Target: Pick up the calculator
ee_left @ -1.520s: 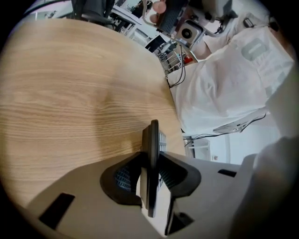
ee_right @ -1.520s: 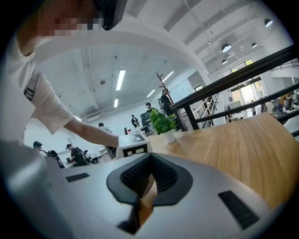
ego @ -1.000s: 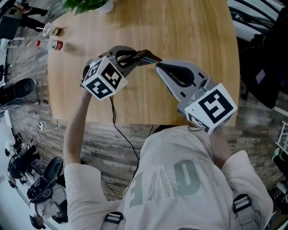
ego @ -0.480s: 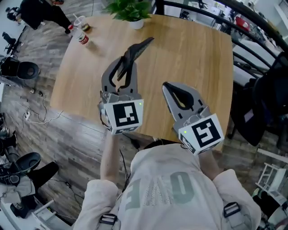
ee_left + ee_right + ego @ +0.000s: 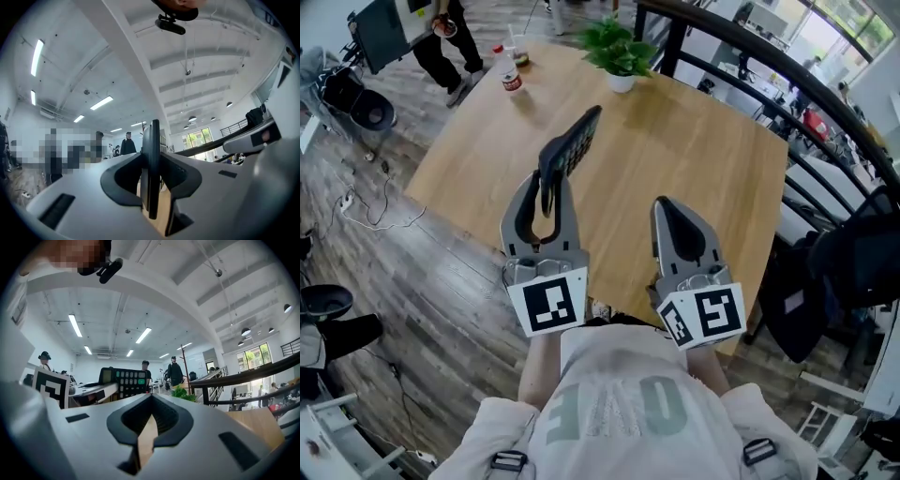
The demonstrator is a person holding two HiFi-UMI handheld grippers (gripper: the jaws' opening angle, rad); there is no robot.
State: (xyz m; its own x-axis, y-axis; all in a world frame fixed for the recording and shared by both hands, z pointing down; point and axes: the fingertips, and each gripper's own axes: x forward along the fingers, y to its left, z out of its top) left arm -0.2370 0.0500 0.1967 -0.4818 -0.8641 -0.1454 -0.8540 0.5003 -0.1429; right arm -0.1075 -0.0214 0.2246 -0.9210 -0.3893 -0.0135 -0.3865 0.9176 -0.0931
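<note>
Left gripper [image 5: 550,176]: clamped on the calculator [image 5: 573,144], with its jaws narrow and pressed against the two flat faces. It was held up over the table [image 5: 703,150] and pointed away from the person.

Calculator: dark and lifted clear of the table. It stood on edge between the left jaws and stuck out past their tips towards the plant [image 5: 618,49]. The left gripper view showed it edge-on as a thin dark slab. The right gripper view showed its key face, with a small screen and one green key.

Right gripper [image 5: 667,206]: jaws closed tip to tip with nothing between them. Only a sliver of wood showed through the gap behind the tips. It was held just beside the left gripper, over the near part of the table.

Table: light wood, with its near edge under both grippers.

Plant: small and green in a white pot, at the far edge of the table.

Bottle [image 5: 508,73]: stood near the far left corner of the table and had a red label.

Bystander [image 5: 448,39]: stood on the floor beyond that corner.

Railing [image 5: 750,86]: dark, and ran along the right side of the table.
</note>
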